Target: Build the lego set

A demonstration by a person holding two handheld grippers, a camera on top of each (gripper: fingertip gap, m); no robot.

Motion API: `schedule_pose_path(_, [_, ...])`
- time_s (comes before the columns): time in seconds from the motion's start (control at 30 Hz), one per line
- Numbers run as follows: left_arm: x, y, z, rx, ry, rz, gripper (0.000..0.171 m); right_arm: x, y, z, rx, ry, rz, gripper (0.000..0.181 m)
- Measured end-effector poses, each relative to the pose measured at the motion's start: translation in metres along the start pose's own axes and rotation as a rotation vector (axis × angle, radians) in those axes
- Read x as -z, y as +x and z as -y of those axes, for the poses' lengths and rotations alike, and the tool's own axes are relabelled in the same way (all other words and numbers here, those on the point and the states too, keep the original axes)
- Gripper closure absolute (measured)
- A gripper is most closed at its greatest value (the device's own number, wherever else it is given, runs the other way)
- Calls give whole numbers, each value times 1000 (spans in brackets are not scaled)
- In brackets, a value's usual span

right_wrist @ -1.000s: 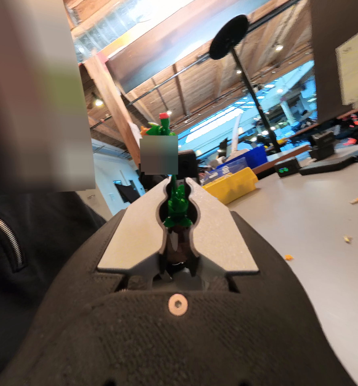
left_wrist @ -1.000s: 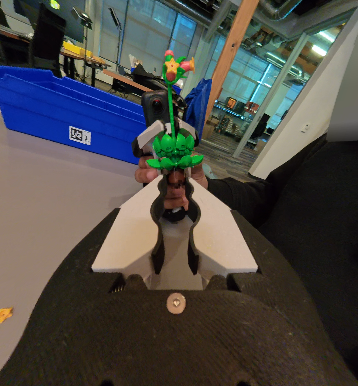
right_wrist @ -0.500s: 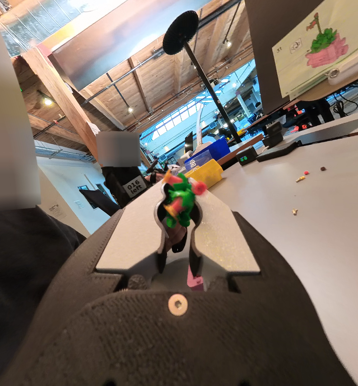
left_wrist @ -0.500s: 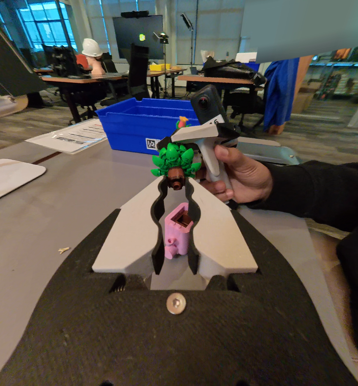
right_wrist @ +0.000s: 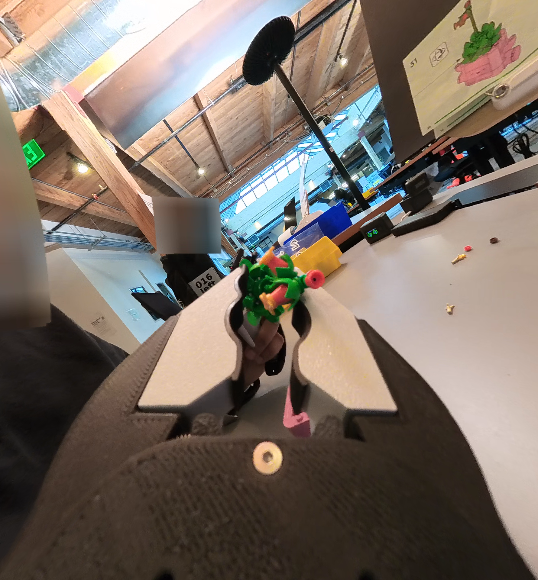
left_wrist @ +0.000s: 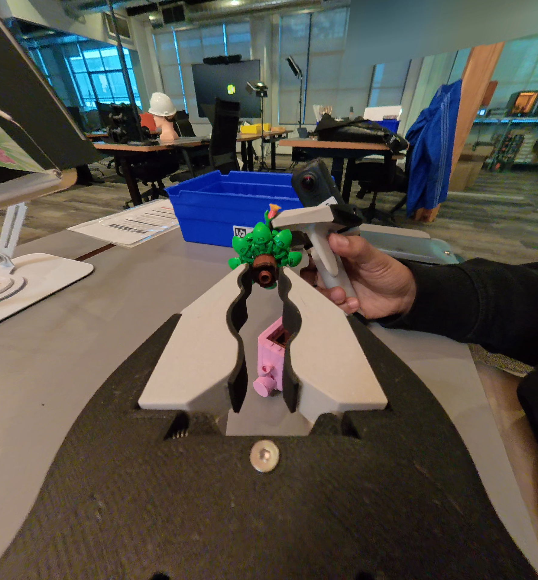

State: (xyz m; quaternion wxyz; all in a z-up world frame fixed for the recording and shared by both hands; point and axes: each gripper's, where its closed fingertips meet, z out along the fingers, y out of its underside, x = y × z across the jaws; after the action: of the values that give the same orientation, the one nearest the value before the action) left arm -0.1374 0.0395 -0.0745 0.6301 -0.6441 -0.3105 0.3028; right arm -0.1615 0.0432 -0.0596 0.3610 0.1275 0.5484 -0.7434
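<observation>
My two tongs, left (left_wrist: 263, 276) and right (right_wrist: 271, 301), both pinch one green plant (left_wrist: 263, 248); one pink pot (left_wrist: 272, 354) sits on the grey desk (left_wrist: 73, 329).

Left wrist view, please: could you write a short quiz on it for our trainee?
1. True or false: the pink pot rests on the table, apart from the green plant.
2. The bin behind the plant is: A red, B blue, C yellow.
3. Short answer: which end of the plant points toward the camera, between the fingertips of the left hand-held gripper?

Key: 1 true; 2 B; 3 its brown base.
</observation>
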Motion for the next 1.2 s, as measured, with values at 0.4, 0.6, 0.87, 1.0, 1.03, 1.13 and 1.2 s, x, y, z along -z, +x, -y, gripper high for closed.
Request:
schedule_pose_path(0.4, [5,-2,7,-46,35,41,159,-7,-1,-5,-253,18,108,167])
schedule_pose_path(0.6, [4,-1,6,-70,24,45,159,-5,-1,-6,-263,2,109,167])
schedule_pose_path(0.87, [-3,4,-5,-109,-35,27,158,-1,-4,7,-171,49,91,170])
schedule_pose_path(1.0, [-9,5,-15,-86,-81,6,151,-1,-4,7,-104,28,59,170])
schedule_pose_path(1.03, [-10,5,-17,-72,-88,3,144,-1,-4,5,-79,9,44,170])
schedule_pose_path(1.13, [-12,2,-24,-16,-115,-15,124,-3,-4,-1,-6,-53,3,170])
schedule_pose_path(1.2, [-11,3,-21,13,-94,-33,121,-4,-4,-5,38,-106,-25,171])
